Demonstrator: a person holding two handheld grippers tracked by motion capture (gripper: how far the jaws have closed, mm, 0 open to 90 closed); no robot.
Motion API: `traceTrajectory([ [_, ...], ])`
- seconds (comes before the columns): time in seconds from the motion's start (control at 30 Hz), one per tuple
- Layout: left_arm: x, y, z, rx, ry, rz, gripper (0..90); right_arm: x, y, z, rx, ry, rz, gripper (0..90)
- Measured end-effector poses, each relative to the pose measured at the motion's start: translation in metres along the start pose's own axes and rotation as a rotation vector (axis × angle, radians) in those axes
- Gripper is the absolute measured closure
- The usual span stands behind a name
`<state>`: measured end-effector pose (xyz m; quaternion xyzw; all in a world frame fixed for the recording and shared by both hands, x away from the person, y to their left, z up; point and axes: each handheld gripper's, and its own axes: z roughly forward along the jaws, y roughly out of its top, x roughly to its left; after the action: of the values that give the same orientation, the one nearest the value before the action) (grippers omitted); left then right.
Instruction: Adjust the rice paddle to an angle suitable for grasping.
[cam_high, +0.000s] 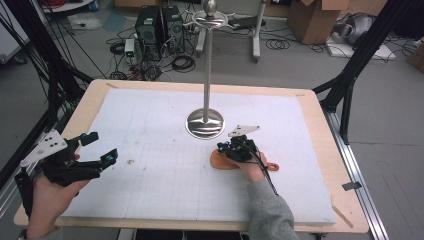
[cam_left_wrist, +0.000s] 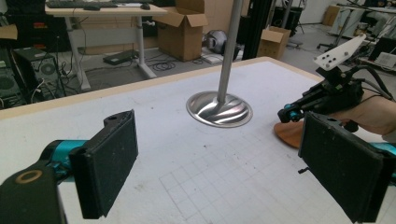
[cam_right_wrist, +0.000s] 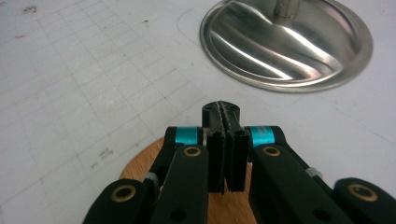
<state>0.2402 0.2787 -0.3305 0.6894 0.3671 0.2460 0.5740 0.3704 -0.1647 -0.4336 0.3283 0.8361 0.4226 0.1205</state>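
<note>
The right hand-held gripper (cam_high: 226, 148) hovers with jaws pressed together, holding nothing, over the wooden disc (cam_high: 220, 161) lying flat beside the metal stand (cam_high: 205, 123); open them before descending; the left hand-held gripper (cam_high: 100, 148) waits, jaws apart

steel stand (cam_high: 206, 100) mid-table blocks passage, open mat (cam_high: 150, 175) on the left

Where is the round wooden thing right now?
In the high view, the wooden disc lies on the white mat, right of middle, under the right gripper, just in front of the metal stand's base.
</note>
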Motion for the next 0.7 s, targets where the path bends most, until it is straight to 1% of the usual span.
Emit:
traceTrajectory([
  [0.1, 0.001, -0.001, -0.001, 0.002, 0.001, -0.001, 12.4, 0.002, 0.002, 0.005, 0.011, -0.002, -0.009, 89.1],
  [0.13, 0.001, -0.001, -0.001, 0.002, 0.002, -0.004, 12.4, 0.002, 0.004, 0.01, 0.014, -0.004, -0.01, 89.1],
  [0.17, 0.001, -0.001, -0.001, 0.002, 0.002, -0.004, 12.4, 0.002, 0.004, 0.01, 0.014, -0.004, -0.01, 89.1],
  [0.27, 0.001, -0.002, -0.001, 0.005, 0.002, -0.005, 12.4, 0.003, 0.008, 0.018, 0.043, -0.005, -0.002, 89.1],
  [0.33, 0.001, -0.003, -0.001, 0.006, 0.005, -0.007, 12.4, 0.006, 0.011, 0.021, 0.059, -0.006, -0.011, 89.1],
  [0.4, 0.001, -0.003, 0.0, 0.009, 0.003, -0.006, 12.4, 0.007, 0.012, 0.023, 0.061, -0.007, -0.016, 89.1],
  [0.47, 0.001, -0.003, 0.0, 0.011, 0.002, -0.007, 12.4, 0.008, 0.013, 0.028, 0.081, -0.011, -0.022, 89.1],
  [0.5, 0.001, -0.003, 0.0, 0.011, 0.002, -0.007, 12.4, 0.008, 0.013, 0.028, 0.081, -0.011, -0.022, 89.1],
  [0.53, 0.001, -0.004, 0.0, 0.011, 0.001, -0.009, 12.4, 0.006, 0.011, 0.031, 0.084, -0.007, -0.008, 89.1],
  [0.6, 0.002, -0.003, 0.0, 0.011, 0.001, -0.007, 12.4, 0.005, 0.011, 0.031, 0.084, -0.004, -0.005, 89.1],
  [0.67, 0.002, -0.004, 0.0, 0.012, 0.001, -0.008, 12.4, 0.006, 0.011, 0.029, 0.094, -0.004, -0.006, 89.1],
  [0.7, 0.003, -0.004, 0.001, 0.01, 0.0, -0.01, 12.4, 0.006, 0.011, 0.029, 0.097, -0.001, -0.016, 89.1],
])
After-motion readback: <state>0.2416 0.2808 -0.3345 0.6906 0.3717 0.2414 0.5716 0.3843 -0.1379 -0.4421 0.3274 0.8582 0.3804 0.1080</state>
